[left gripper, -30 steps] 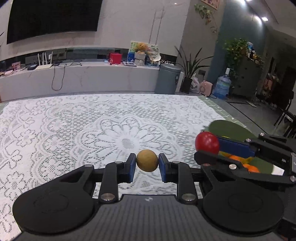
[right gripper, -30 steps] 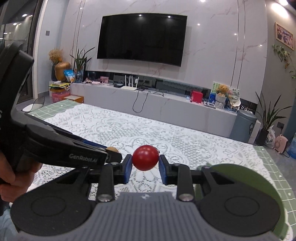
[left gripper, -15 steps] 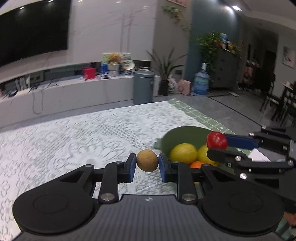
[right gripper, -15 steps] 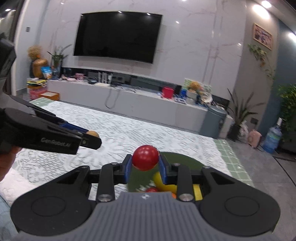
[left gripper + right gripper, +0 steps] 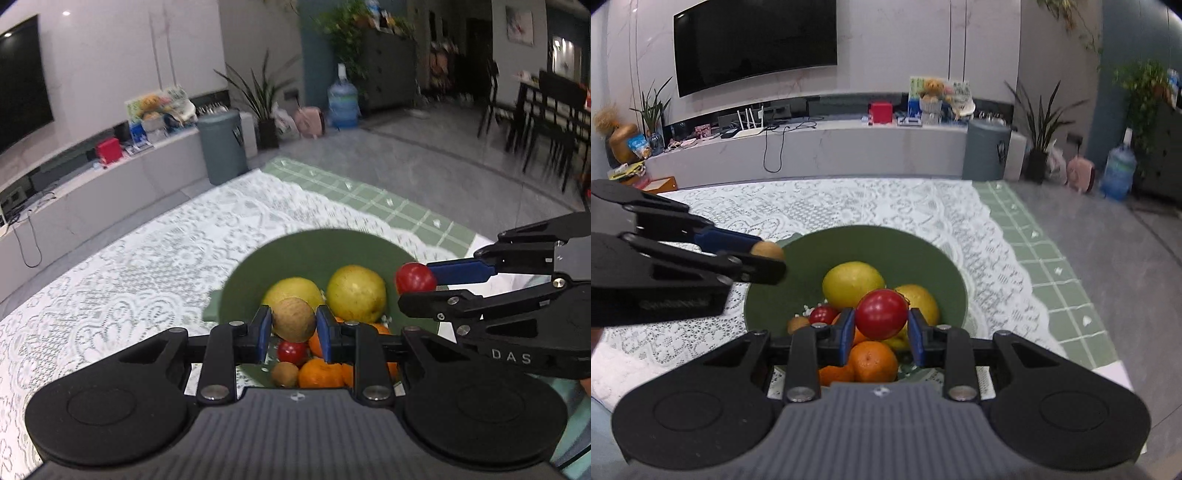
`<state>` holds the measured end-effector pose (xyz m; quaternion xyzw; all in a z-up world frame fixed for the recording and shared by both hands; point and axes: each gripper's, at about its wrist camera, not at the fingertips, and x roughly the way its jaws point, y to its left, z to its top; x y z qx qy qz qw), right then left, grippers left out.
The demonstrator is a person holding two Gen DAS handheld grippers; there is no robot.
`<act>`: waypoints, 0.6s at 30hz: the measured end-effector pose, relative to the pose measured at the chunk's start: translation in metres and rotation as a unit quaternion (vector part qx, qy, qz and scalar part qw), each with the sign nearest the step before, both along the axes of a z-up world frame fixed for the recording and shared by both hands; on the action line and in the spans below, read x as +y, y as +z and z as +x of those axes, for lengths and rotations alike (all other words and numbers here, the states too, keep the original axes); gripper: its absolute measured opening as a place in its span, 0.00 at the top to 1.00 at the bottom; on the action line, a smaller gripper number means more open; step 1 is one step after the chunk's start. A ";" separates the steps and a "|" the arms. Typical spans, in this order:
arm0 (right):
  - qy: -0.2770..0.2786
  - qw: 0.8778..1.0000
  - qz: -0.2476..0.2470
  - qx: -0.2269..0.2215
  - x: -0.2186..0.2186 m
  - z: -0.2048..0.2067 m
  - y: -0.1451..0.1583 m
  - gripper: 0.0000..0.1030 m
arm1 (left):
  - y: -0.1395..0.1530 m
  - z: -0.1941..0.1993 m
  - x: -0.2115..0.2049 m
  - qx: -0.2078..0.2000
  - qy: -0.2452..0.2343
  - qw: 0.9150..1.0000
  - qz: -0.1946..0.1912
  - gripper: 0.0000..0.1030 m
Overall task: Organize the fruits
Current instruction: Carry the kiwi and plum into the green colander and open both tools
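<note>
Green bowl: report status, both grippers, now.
Left gripper shut on brown fruit. Right gripper shut on red fruit. Both over green bowl, which holds other fruit. Nothing blocking.

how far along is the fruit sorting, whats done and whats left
Done: the green bowl already holds two yellow fruits, oranges, a small red fruit and a small brown one. In hand: the left gripper is shut on a brown fruit and the right gripper on a red fruit, both above the bowl. Left: release both into it; no other loose fruit shows on the lace cloth.
</note>
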<state>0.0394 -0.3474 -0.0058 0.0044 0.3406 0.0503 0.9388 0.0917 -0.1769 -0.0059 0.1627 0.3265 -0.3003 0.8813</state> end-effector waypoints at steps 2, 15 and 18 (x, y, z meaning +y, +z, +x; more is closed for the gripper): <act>0.006 1.000 0.004 0.013 0.001 0.007 -0.003 0.73 | -0.005 0.006 -0.007 0.009 -0.003 1.000 0.017 0.72; 0.029 0.997 0.008 0.067 0.006 0.026 -0.021 0.73 | -0.029 0.037 -0.022 0.076 -0.024 0.991 0.103 0.72; 0.028 0.997 0.005 0.077 0.007 0.030 -0.024 0.73 | -0.033 0.043 -0.025 0.086 -0.029 0.989 0.115 0.72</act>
